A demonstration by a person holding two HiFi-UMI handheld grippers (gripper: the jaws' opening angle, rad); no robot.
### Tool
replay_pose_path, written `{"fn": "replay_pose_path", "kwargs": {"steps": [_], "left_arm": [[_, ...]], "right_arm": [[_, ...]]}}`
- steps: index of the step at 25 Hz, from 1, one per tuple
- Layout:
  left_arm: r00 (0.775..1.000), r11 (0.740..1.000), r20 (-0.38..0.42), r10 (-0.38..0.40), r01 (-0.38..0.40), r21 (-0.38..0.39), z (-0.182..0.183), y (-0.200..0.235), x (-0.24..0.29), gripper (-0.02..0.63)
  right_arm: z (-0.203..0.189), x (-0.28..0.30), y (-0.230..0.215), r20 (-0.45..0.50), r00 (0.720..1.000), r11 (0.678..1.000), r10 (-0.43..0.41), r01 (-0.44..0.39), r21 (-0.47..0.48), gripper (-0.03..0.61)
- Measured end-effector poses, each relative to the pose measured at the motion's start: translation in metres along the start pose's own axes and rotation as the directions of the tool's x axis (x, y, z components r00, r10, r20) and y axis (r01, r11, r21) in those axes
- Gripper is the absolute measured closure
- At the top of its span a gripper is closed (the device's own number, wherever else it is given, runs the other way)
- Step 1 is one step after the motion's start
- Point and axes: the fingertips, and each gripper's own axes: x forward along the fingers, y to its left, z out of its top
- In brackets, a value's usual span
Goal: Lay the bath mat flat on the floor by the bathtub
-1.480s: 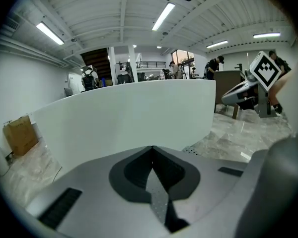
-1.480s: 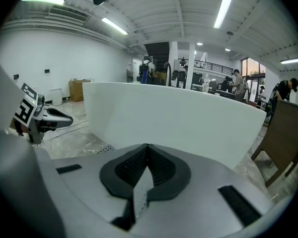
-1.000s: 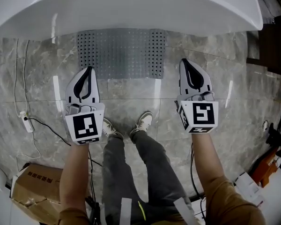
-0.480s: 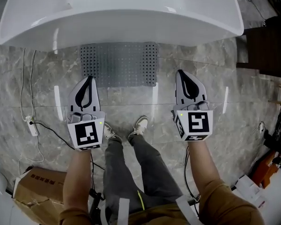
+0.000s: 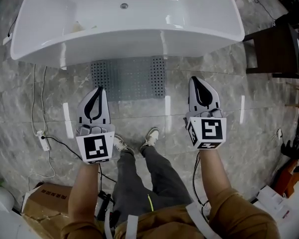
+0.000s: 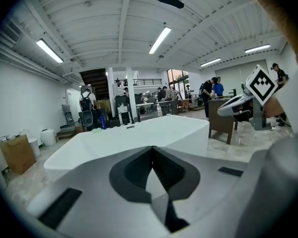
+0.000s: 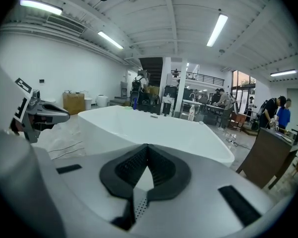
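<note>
Head view: bath mat (image 5: 128, 77) lies flat by the bathtub (image 5: 139, 34); left gripper (image 5: 97, 90) and right gripper (image 5: 196, 80) are pressed together, empty; task looks complete.

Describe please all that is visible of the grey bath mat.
The bath mat is a grey rectangle, rubbery-looking, with rows of small holes or dots, darker at both short ends. It lies flat on the marble-patterned floor, its far edge at the white bathtub, perhaps slightly under its rim. Nothing rests on it.
</note>
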Motion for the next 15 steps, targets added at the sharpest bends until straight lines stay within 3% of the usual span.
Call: {"fn": "replay_pose_path", "kwargs": {"steps": [15], "left_arm": [[0.998,1.000,0.053,-0.022,0.023,-0.012,0.085,0.010,-0.051,0.611]], "right_arm": [[0.075,-0.058,0.020,0.039,0.999,1.000,0.008,-0.009,0.030,0.575]]}}
